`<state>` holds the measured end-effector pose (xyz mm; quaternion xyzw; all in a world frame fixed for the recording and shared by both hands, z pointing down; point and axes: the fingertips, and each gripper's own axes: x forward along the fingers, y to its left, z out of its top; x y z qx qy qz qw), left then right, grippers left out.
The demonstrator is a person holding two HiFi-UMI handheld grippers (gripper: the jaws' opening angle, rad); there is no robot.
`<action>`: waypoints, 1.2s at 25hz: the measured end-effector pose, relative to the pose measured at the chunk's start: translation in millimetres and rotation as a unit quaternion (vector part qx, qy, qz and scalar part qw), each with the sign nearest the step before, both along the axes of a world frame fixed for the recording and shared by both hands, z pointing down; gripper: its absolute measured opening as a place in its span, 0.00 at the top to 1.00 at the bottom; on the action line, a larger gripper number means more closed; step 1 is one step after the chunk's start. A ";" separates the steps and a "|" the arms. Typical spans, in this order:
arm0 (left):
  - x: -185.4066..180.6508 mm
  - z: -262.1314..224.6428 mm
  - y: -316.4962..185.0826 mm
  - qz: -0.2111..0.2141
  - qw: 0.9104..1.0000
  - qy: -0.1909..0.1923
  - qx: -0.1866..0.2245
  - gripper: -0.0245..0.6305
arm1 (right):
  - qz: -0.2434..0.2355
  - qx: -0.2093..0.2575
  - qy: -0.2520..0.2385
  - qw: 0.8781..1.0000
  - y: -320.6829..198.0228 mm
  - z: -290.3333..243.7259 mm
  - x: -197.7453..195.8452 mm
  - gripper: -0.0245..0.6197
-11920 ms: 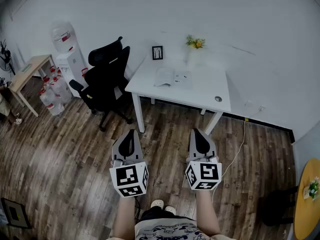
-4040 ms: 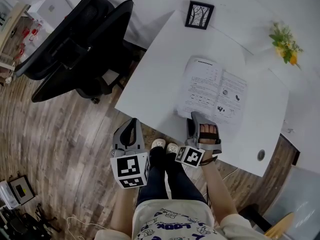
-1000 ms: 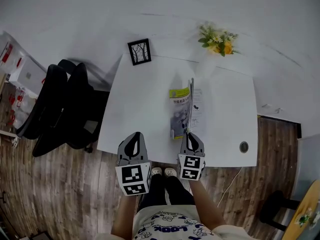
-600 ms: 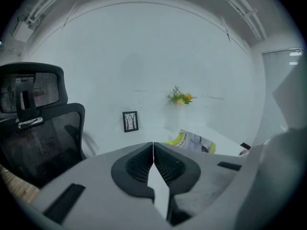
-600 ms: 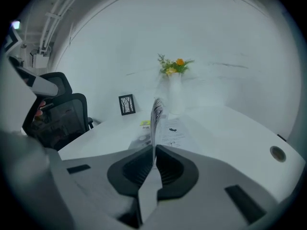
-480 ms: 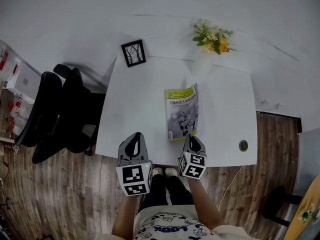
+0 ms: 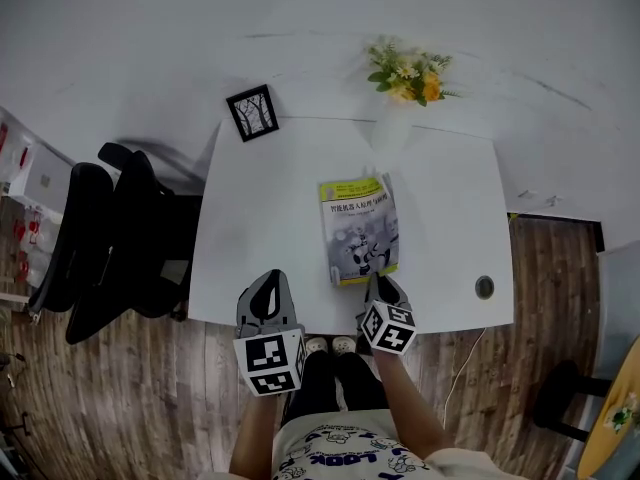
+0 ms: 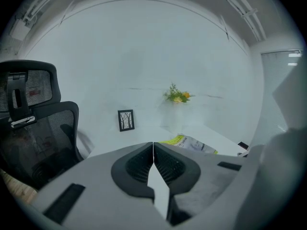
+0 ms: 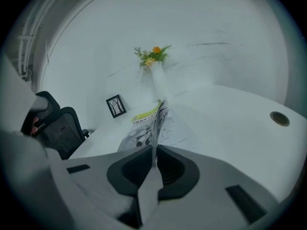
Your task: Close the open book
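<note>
The book (image 7: 358, 230) lies on the white table (image 7: 260, 228) with its yellow-topped front cover facing up, nearly closed. My right gripper (image 7: 375, 283) is at the book's near right corner, shut on the edge of the cover and top pages. In the right gripper view that thin edge (image 9: 157, 123) stands on end between the jaws of my right gripper (image 9: 154, 150), still raised off the pages below. My left gripper (image 7: 266, 290) hangs at the table's front edge, left of the book, shut and empty. In the left gripper view the book (image 8: 189, 143) shows past my left gripper (image 8: 153, 147).
A small framed picture (image 7: 251, 113) stands at the table's far left corner and a vase of flowers (image 7: 400, 78) at the far middle. A cable hole (image 7: 484, 287) sits near the right front corner. A black office chair (image 7: 110, 238) stands left of the table.
The cover, upright a second ago, has swung over to the left and come down nearly flat. My right gripper has sunk and rolled with it. The left gripper barely shifted.
</note>
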<state>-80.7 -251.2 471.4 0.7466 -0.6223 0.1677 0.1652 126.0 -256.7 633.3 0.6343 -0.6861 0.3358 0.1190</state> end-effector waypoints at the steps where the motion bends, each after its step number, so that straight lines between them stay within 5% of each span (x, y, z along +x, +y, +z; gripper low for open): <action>1: 1.0 -0.1 -0.7 0.001 1.000 0.000 0.000 0.93 | 0.004 -0.003 -0.009 1.000 -0.1 1.3 1.1 0.90; 16: 8.5 -0.8 -4.3 0.002 1.000 -0.003 0.000 0.93 | 0.000 -0.027 -0.013 1.000 -1.5 11.5 7.6 0.88; 30: 12.3 -10.8 1.9 0.004 1.000 -0.005 0.013 0.93 | 0.009 -0.057 0.015 0.998 1.8 12.7 22.6 0.68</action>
